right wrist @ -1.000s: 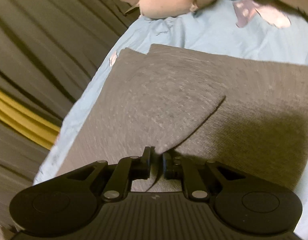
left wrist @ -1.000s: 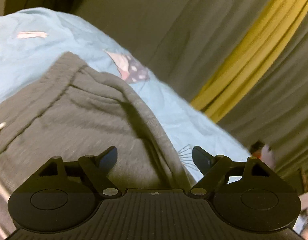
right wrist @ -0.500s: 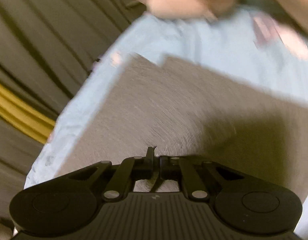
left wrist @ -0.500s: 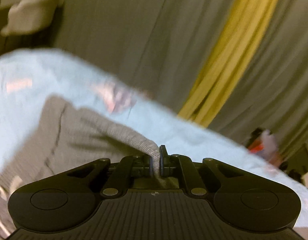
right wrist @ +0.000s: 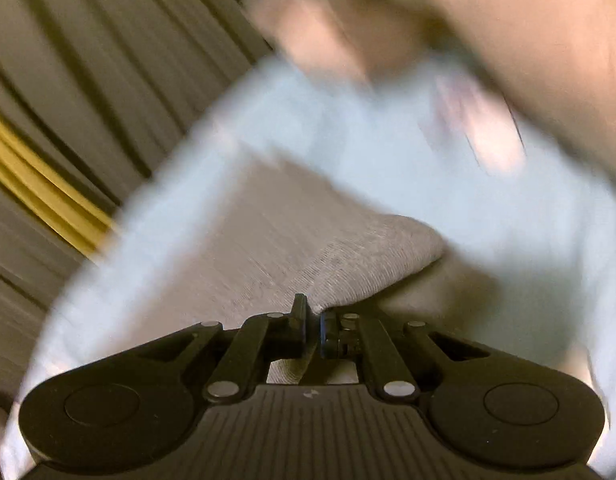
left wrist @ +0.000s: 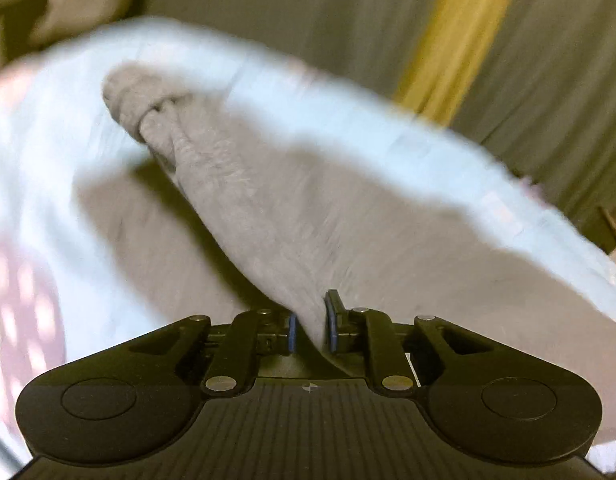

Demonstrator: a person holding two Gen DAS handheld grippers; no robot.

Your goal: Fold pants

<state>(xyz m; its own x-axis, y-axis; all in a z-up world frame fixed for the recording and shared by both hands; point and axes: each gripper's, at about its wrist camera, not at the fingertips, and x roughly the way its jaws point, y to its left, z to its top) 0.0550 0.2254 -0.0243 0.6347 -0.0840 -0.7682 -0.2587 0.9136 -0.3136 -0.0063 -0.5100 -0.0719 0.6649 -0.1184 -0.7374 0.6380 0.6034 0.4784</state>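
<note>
A: Our left gripper (left wrist: 311, 326) and right gripper (right wrist: 314, 330) were both clamped on the gray pants (left wrist: 267, 216), which stretched forward from them over the light blue sheet (left wrist: 59, 168).

B: We feared thin pinches; a fast pull could slip the cloth out.

A pale blue bed sheet (left wrist: 348, 120) covers the bed and fills much of both views, blurred throughout. It carries pinkish printed patches, 1 with pale dots at the lower left of the left wrist view (left wrist: 19, 280) and 1 in the right wrist view (right wrist: 480, 128). Behind the bed hang grey-olive curtains (left wrist: 287, 12) with a yellow stripe (left wrist: 460, 28). A blurred pinkish-beige shape (right wrist: 348, 24) lies at the far edge of the bed.
</note>
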